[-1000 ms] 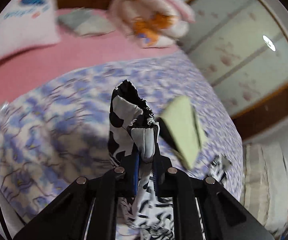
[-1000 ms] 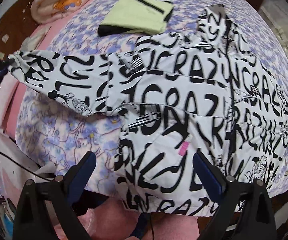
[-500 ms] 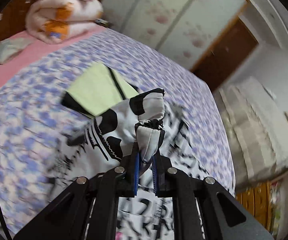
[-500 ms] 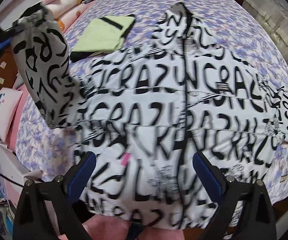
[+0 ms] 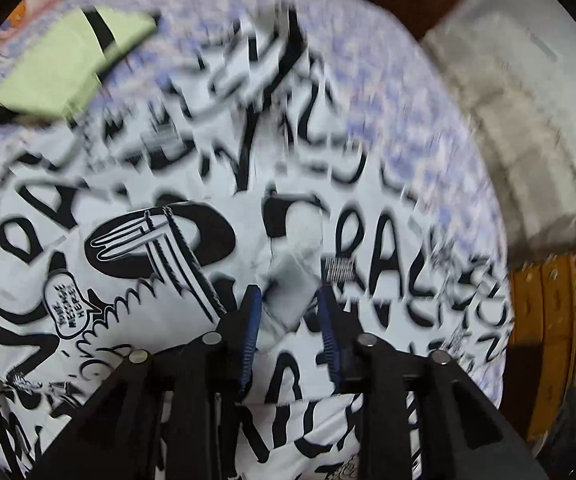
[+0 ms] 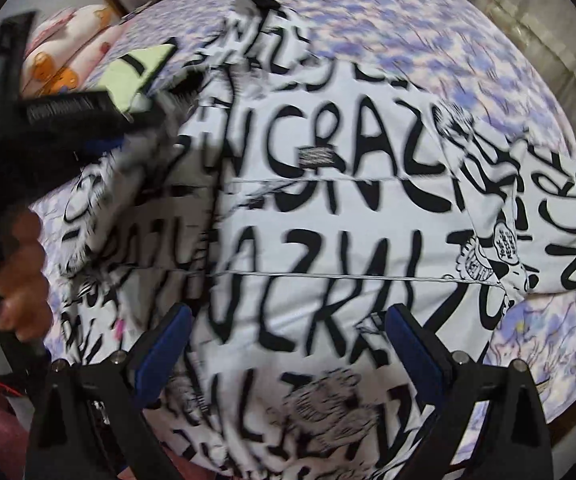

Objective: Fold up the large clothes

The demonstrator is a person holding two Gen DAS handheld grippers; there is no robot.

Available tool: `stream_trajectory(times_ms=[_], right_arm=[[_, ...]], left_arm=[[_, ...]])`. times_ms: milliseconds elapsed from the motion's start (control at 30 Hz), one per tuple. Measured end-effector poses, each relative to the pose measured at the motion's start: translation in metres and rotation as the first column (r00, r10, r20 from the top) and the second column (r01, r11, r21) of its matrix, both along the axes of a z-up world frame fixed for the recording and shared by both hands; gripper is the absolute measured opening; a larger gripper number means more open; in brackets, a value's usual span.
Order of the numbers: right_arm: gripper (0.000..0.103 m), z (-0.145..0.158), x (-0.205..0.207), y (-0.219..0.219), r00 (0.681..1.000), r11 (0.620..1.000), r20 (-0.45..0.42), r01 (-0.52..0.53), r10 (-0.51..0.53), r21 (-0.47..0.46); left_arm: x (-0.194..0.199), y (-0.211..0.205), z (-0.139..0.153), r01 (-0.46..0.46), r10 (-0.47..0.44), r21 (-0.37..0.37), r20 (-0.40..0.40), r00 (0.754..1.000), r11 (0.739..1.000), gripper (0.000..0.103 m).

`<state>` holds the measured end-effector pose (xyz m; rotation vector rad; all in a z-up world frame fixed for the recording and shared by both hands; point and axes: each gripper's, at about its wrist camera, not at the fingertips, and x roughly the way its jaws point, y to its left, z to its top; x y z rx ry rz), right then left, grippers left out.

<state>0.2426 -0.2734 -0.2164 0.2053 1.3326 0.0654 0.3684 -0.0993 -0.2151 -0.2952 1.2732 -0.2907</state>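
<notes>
The jacket [image 6: 328, 208], white with black lettering, lies spread on the bed [image 6: 428, 28] and fills the centre of both views. In the left wrist view, the left gripper [image 5: 290, 312] points down over it; its jaws have just been opening and stand narrowly apart, the sleeve cuff [image 5: 288, 292] loose between them. The right gripper [image 6: 288, 344] hangs over the hem at lower centre, jaws wide and holding nothing. A folded green garment [image 5: 68, 56] lies at upper left.

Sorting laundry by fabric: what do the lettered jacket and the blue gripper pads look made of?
Lettered jacket: likely smooth, matte padded synthetic, judging by its quilted stitch lines and puffy panels. Blue gripper pads: apparently ribbed rubber or soft plastic; blur leaves it open.
</notes>
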Motion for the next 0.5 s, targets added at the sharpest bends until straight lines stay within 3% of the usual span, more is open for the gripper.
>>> stream_trajectory(times_ms=[67,133,167,300,400,500], right_arm=[[0.098,-0.013,0.006,-0.01,1.0,0.999,-0.019,0.016,-0.015,0.036],[0.097,-0.023,0.012,-0.016,0.999,0.996,-0.034,0.032,-0.029,0.084],[0.096,-0.027,0.014,-0.017,0.999,0.993,-0.039,0.036,-0.032,0.113],[0.095,-0.037,0.027,-0.013,0.999,0.977,-0.038,0.018,-0.01,0.212],[0.09,-0.046,0.042,-0.004,0.999,0.951,-0.042,0.014,-0.001,0.308],[0.083,-0.06,0.059,0.006,0.997,0.919,-0.079,0.048,-0.018,0.391]], left_arm=[[-0.001,0.0,-0.008,-0.004,0.004,0.002,-0.031,1.0,1.0,0.044],[-0.001,0.01,-0.005,-0.033,0.033,0.024,-0.017,0.999,0.999,0.072],[0.0,0.02,-0.004,-0.051,0.051,0.037,-0.008,0.999,0.998,0.076],[0.003,0.057,0.007,-0.118,0.118,0.107,0.001,0.993,0.987,0.079],[-0.006,0.098,0.013,-0.19,0.193,0.215,0.004,0.981,0.958,0.081],[-0.018,0.133,0.013,-0.257,0.268,0.276,-0.004,0.963,0.926,0.081]])
